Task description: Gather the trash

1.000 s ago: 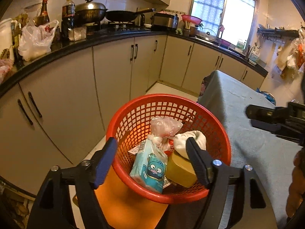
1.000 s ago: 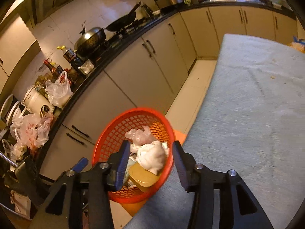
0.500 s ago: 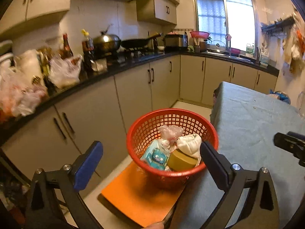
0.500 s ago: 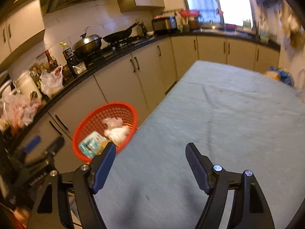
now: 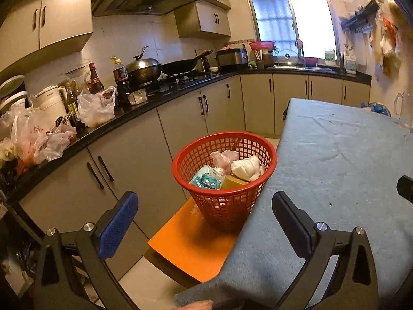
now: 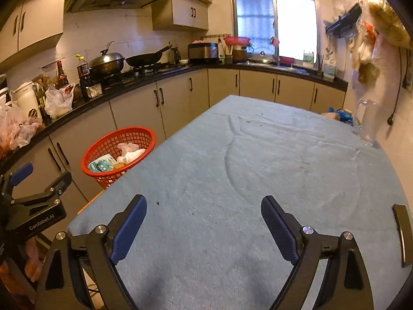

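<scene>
Above table edge: left claw (image 5: 205, 210) spread, empty, facing red basket (image 5: 224, 139); right claw (image 6: 204, 215) spread over cloth.

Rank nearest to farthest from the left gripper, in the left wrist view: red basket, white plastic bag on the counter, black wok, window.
From the left gripper, open:
1. Red basket: just ahead, on the orange stool by the table edge.
2. White plastic bag: left, on the counter.
3. Black wok: on the stove, further back.
4. Window: far wall.
</scene>
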{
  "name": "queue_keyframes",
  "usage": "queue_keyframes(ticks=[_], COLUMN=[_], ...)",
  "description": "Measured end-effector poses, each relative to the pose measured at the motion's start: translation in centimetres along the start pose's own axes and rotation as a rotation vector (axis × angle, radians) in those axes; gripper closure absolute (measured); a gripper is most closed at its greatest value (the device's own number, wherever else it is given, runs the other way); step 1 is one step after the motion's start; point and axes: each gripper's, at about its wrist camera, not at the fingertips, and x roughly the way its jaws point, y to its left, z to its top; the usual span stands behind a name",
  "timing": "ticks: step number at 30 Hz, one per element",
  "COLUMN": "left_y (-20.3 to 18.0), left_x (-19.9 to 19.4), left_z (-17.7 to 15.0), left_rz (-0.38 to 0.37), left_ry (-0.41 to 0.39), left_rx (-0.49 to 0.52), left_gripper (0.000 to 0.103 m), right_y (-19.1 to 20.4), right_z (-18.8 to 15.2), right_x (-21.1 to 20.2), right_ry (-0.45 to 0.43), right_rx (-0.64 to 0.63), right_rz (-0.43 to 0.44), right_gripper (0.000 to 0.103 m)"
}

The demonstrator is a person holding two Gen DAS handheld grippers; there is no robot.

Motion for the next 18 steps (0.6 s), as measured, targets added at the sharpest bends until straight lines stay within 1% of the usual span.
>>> queue_keyframes(ticks=[3,5,9,18], left_y=[0.3,0.4,0.3,0.2], left_x=[-0.7,-0.8,-0.2,0.9], left_z=[-0.5,-0.7,-0.6,-0.8], left_rz=[0.006,0.004,-0.002,0.036], left_ry=[-0.016,-0.020,-0.004,0.005], left_rx=[-0.042,-0.055,-0.056,-0.069], left_gripper=[0.000,0.000,0.000,0.000], right_y=[0.5,0.7,0.7,1.2], right_z=[-0.7,-0.9,-1.1,-1.5], right_x=[-0.7,-0.8,-0.5,0.5], right_ry=[-0.022,-0.022,-0.017,-0.011], right_rx=[-0.019,-0.031,-0.043,-0.077], right_rz=[-0.036,-0.043,-0.063,-0.081], right_gripper=[0.006,0.005,0.005,0.004])
